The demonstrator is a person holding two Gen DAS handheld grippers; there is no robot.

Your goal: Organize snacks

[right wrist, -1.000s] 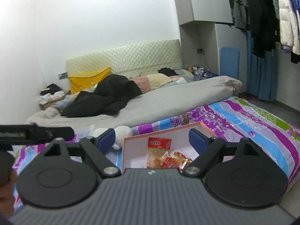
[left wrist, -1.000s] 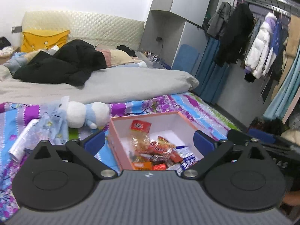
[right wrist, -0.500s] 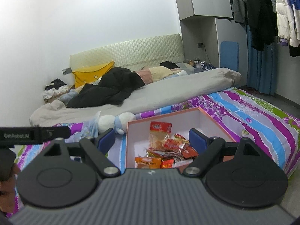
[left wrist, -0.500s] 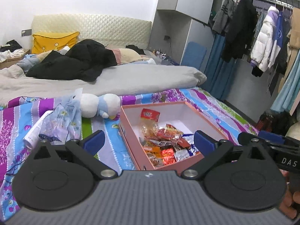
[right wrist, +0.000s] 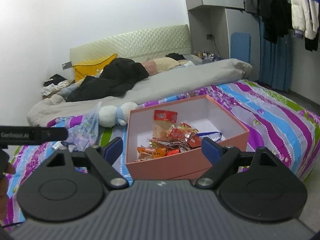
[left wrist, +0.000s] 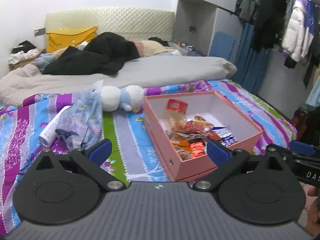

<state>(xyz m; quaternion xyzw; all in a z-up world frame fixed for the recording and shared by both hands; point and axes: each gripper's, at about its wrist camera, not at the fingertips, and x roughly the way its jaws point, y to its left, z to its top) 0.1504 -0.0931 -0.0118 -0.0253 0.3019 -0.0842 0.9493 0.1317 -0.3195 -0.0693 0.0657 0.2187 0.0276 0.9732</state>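
A pink cardboard box (left wrist: 166,140) (right wrist: 166,167) lies open on the striped bedspread. Inside it is a pile of snack packets (left wrist: 192,134) (right wrist: 172,138), red, orange and blue-white, with a tall clear bag with a red top leaning at the back. My left gripper (left wrist: 159,152) hovers in front of the box's near left corner, jaws wide open and empty. My right gripper (right wrist: 162,150) stands open over the box's near wall, nothing between its blue pads. A clear blue-printed plastic bag (left wrist: 80,124) (right wrist: 84,132) lies to the left of the box.
A white and blue plush toy (left wrist: 122,98) (right wrist: 114,114) lies behind the box's left corner. A grey duvet (left wrist: 140,72) with black clothing covers the far bed. A white tube (left wrist: 52,130) sits by the bag. Hanging coats (left wrist: 280,24) and the bed edge are at the right.
Both grippers have sunk and tipped downward, so the box and snacks now show more fully and from higher up. Jaws stay wide open on both.
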